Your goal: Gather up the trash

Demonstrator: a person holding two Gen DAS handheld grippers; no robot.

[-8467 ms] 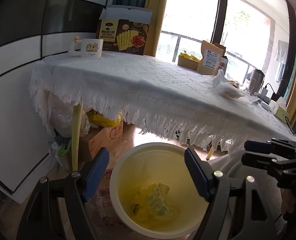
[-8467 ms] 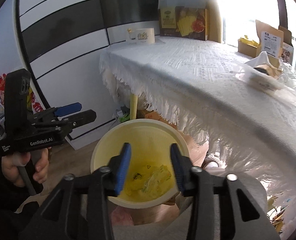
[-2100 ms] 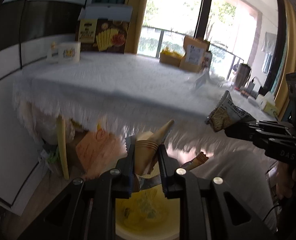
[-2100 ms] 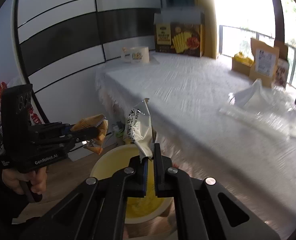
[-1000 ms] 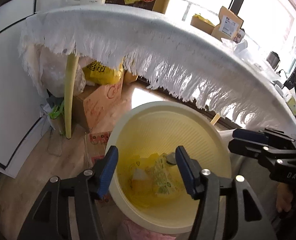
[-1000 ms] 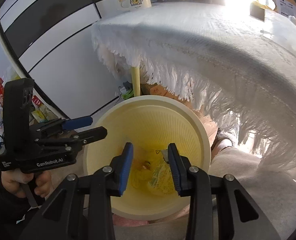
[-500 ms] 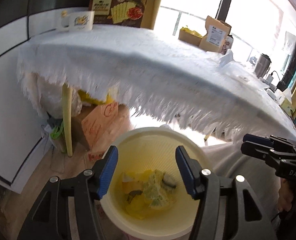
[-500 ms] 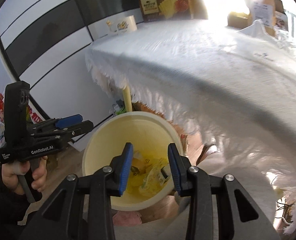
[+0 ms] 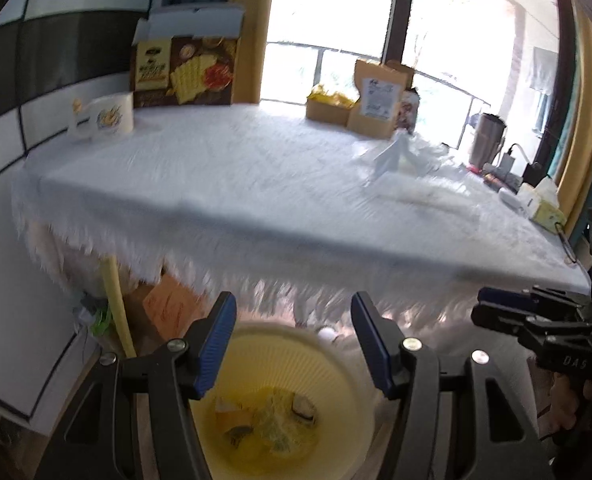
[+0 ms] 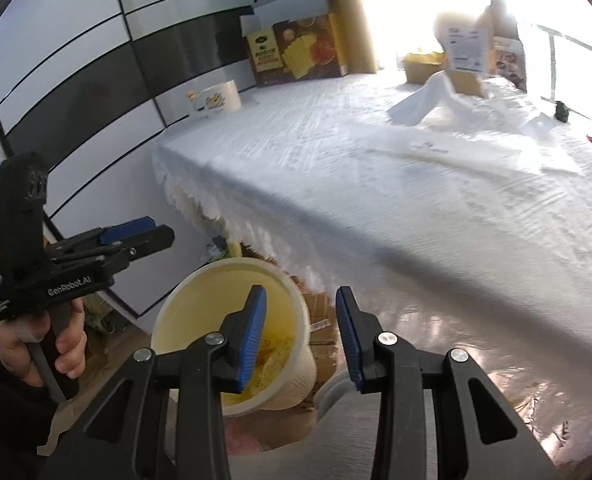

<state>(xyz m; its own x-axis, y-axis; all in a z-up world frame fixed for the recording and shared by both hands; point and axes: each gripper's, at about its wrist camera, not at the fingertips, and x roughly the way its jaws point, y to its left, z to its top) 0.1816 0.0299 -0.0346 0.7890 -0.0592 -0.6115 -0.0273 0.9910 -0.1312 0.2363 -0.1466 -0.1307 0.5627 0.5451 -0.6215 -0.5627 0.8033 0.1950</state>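
Note:
A pale yellow bin (image 9: 335, 364) (image 10: 232, 280) stands on the floor below the table's near edge, with crumpled yellow wrappers (image 9: 272, 428) at its bottom. My left gripper (image 9: 292, 340) hangs open above the bin, nothing between its blue pads. My right gripper (image 10: 299, 328) is open and empty too, over the bin's right rim. Each gripper shows in the other's view: the right one (image 9: 507, 308) at the far right, the left one (image 10: 136, 232) held in a hand at the left. White crumpled plastic (image 9: 399, 152) (image 10: 427, 100) lies on the tablecloth toward the far right.
The table wears a white fringed cloth (image 9: 236, 184). At its back stand a mug (image 9: 104, 120), a cracker box (image 9: 184, 68), brown cartons (image 9: 375, 100) and a metal tumbler (image 9: 485, 140). A cardboard box (image 9: 168, 304) sits under the table beside a yellow leg (image 9: 116, 304).
Both grippers have risen from down in the bin's mouth and tilted up, so the tabletop now fills the views. Their openings are unchanged and both stay empty.

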